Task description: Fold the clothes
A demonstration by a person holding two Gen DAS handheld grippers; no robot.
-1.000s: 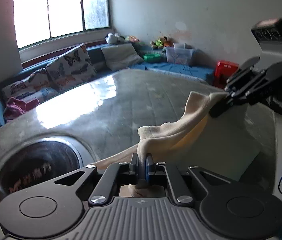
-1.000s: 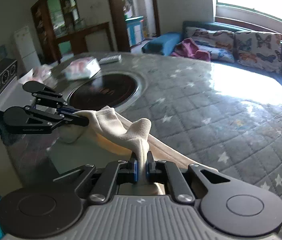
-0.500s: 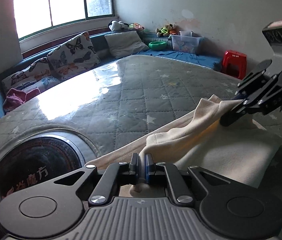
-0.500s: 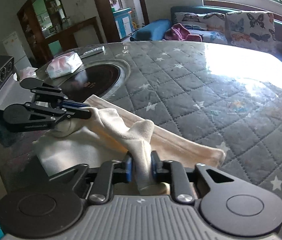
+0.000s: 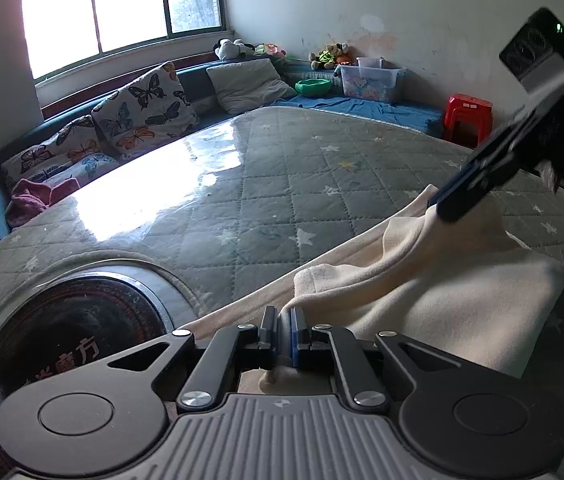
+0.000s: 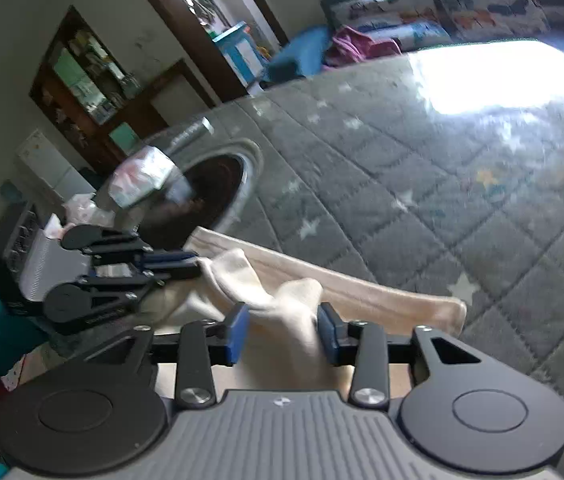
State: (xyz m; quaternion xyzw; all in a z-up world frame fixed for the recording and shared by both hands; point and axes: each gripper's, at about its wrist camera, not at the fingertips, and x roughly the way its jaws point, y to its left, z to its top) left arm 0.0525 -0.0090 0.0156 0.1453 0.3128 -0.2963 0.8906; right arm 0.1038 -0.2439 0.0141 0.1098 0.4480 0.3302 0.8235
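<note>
The right gripper [image 6: 282, 334] has swung its cream cloth [image 6: 282, 312] corner down onto the quilted table [image 5: 282, 184]; its jaws are opening, cloth loose between them, so this fold is landing. The left gripper [image 5: 282, 334] stays clamped on its corner. Only the left view shows the folded layer at lower right

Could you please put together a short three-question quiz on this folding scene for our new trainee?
1. True or false: the left tongs are shut on the cream cloth.
2. What lies between the pads of the right tongs? A) a butterfly pillow B) the cream cloth C) a red stool
3. Fill in: the cloth lies on a grey quilted cover dotted with ____.

Key: 1 true; 2 B, the jaws are opening and the pads stand clear of it; 3 stars.
</note>
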